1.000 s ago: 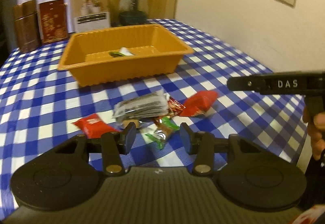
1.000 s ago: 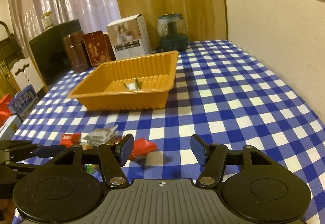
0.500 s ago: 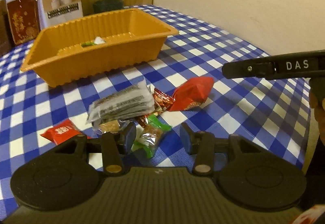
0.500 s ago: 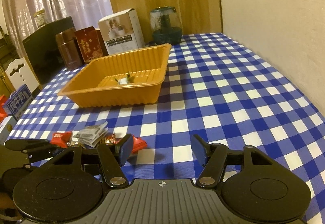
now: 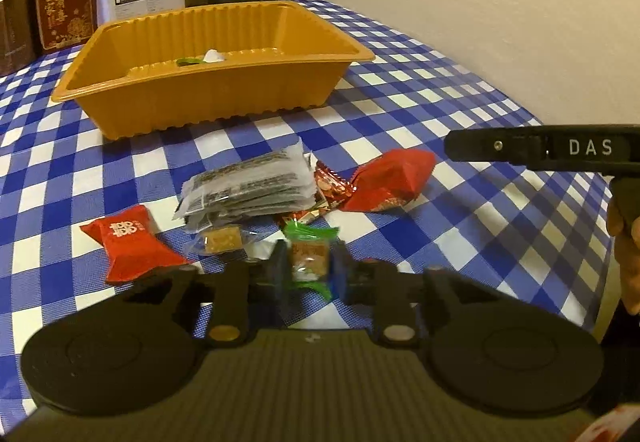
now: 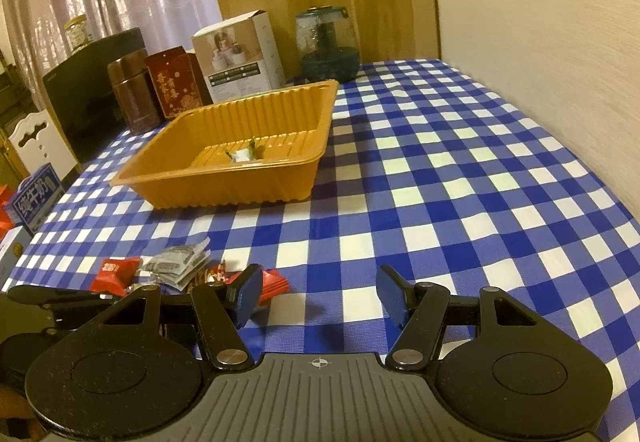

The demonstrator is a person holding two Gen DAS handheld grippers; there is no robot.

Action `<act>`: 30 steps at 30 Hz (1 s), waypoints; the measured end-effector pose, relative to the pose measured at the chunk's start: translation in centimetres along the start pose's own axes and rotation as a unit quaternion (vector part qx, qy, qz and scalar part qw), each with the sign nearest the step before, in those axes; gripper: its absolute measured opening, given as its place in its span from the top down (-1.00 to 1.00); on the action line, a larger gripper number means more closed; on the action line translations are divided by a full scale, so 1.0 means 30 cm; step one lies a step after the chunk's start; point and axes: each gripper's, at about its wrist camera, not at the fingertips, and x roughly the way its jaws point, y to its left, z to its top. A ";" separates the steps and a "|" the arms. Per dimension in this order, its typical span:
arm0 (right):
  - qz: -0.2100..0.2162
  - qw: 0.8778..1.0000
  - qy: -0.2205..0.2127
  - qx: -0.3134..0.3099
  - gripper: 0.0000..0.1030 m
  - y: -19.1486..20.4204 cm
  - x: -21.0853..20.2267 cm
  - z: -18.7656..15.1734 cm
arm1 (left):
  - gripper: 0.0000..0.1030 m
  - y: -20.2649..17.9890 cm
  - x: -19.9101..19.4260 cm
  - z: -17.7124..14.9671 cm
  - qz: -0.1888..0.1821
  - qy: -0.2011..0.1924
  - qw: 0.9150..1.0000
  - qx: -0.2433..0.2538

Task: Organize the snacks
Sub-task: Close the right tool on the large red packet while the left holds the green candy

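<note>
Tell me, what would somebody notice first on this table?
Probably the big orange tray on the blue-checked tablecloth, with one small sweet inside. In front of it lies a heap of snacks, and the left tongs pinch a green-wrapped candy at the near edge of the heap.

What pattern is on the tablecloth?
Blue and white checks on the tablecloth, clearest in the right wrist view.

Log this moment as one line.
left claw: shut on green-wrapped candy | right claw: open, empty | orange tray: one snack inside
</note>
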 end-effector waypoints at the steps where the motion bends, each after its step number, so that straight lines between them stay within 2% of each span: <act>1: 0.003 1.000 -0.001 -0.003 -0.22 0.004 0.000 0.001 | 0.64 0.001 -0.003 0.000 0.003 0.001 1.000 -0.004; 8: 0.036 0.998 -0.002 -0.052 -0.22 0.058 0.012 0.004 | 0.64 -0.001 -0.075 0.004 0.010 -0.016 1.000 -0.017; 13: 0.039 0.995 0.021 -0.095 -0.22 0.098 0.068 -0.004 | 0.64 -0.003 -0.120 0.005 0.012 -0.020 0.999 -0.025; 27: 0.045 0.986 0.059 -0.147 -0.21 0.157 0.197 -0.008 | 0.64 0.040 -0.123 -0.002 0.019 -0.020 0.998 -0.050; 29: 0.043 0.986 0.059 -0.152 -0.01 0.163 0.196 -0.011 | 0.64 0.043 -0.122 -0.001 0.020 -0.020 0.998 -0.052; 30: 0.042 0.986 0.061 -0.152 -0.01 0.165 0.197 -0.012 | 0.64 0.042 -0.121 0.000 0.020 -0.020 0.998 -0.052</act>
